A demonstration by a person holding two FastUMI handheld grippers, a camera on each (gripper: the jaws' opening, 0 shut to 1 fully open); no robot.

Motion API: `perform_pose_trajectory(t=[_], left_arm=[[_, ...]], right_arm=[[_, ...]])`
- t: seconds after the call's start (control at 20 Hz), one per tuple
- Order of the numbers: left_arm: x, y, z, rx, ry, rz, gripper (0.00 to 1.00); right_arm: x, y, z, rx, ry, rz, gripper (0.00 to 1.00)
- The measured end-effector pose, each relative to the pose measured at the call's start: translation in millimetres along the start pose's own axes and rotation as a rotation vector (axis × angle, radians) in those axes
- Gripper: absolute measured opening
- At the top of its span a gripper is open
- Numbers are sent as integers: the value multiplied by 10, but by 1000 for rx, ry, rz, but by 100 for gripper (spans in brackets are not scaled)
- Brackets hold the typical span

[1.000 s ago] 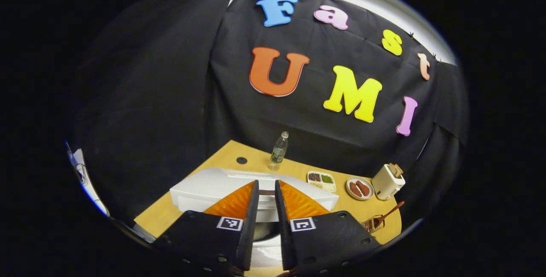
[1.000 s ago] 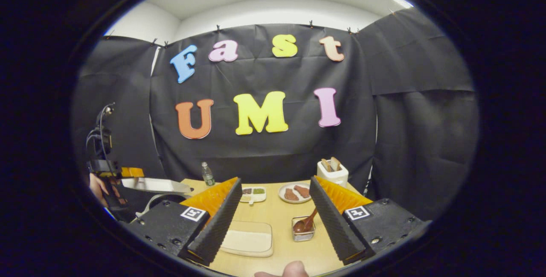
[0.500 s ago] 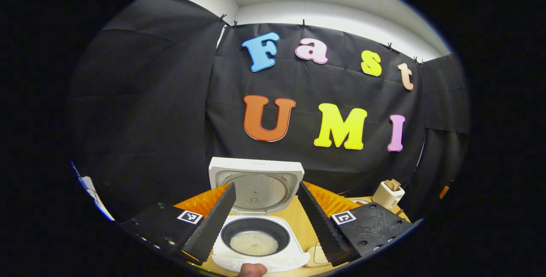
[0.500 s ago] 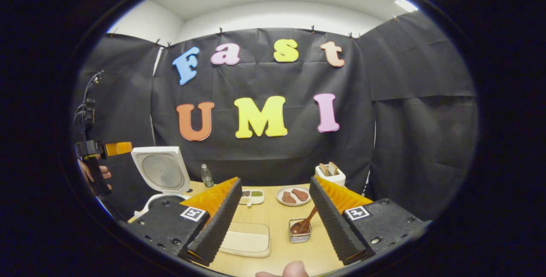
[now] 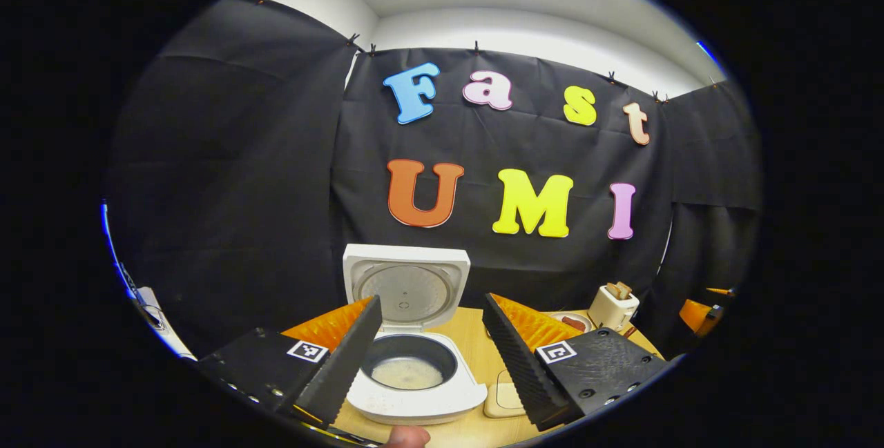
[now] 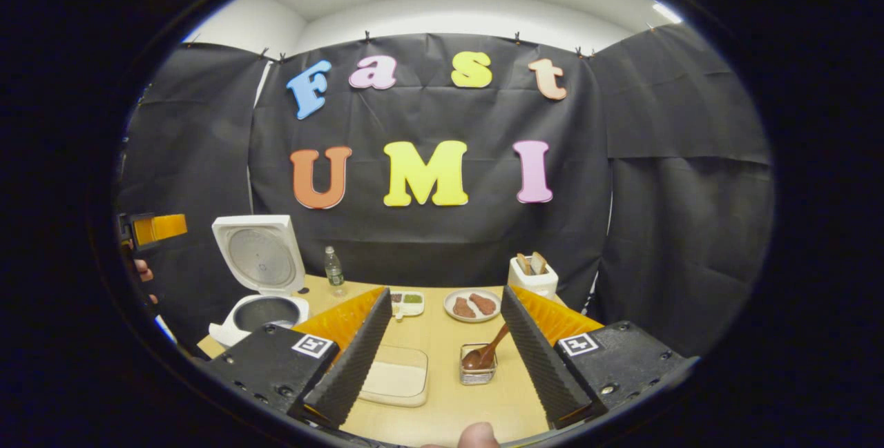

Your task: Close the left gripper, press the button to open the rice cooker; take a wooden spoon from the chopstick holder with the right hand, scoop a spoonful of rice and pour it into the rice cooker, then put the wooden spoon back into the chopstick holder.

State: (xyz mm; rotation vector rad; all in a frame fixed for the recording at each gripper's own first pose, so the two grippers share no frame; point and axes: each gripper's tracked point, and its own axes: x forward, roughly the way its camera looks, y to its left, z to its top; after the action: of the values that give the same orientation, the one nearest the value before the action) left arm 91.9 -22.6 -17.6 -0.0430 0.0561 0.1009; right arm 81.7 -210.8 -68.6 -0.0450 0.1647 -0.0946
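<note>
Rice cooker (image 5: pixel 413 358) on the table's (image 6: pixel 442 400) left side, lid up, rice in its pot. Left gripper (image 5: pixel 431 358) spread wide before it. Right gripper (image 6: pixel 445 344) likewise released, facing wooden spoon (image 6: pixel 487 353) in chopstick holder (image 6: pixel 474 373).

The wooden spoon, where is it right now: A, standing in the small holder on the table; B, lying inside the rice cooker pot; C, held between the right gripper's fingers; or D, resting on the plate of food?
A: the wooden spoon stands in the chopstick holder on the table, ahead of the open right gripper, which holds nothing.
</note>
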Motion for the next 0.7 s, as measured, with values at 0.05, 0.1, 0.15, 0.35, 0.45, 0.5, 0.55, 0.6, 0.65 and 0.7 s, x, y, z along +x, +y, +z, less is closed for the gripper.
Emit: perform_pose_trajectory(t=[0.05, 0.1, 0.15, 0.35, 0.45, 0.5, 0.55, 0.6, 0.65, 0.7], left_arm=[[-40, -11, -13, 5, -3, 0, 94], [-69, -30, -30, 10, -2, -3, 94], [-87, -70, -64, 15, 2, -12, 94], [-111, -165, -67, 30, 14, -21, 94], [-87, -235, -6, 20, 1, -22, 94], [-73, -267, 22, 18, -7, -17, 94], [-40, -310, 23, 15, -13, -14, 94], [-22, -352, 30, 18, -18, -6, 94], [5, -368, 46, 23, -22, 7, 94], [30, -389, 60, 24, -27, 19, 94]], right_arm=[[12, -69, -24, -4, 6, -12, 100], [21, -128, -49, -8, 10, -22, 99], [58, -178, -92, -12, 19, -29, 100], [302, -462, -363, 61, 69, -28, 100], [515, -700, -545, 92, 90, -55, 99], [642, -772, -670, 107, 107, -62, 100], [775, -837, -795, 131, 132, -63, 99], [906, -878, -913, 166, 148, -53, 100], [1047, -921, -1038, 190, 166, -47, 99], [1175, -955, -1184, 207, 188, -41, 95]])
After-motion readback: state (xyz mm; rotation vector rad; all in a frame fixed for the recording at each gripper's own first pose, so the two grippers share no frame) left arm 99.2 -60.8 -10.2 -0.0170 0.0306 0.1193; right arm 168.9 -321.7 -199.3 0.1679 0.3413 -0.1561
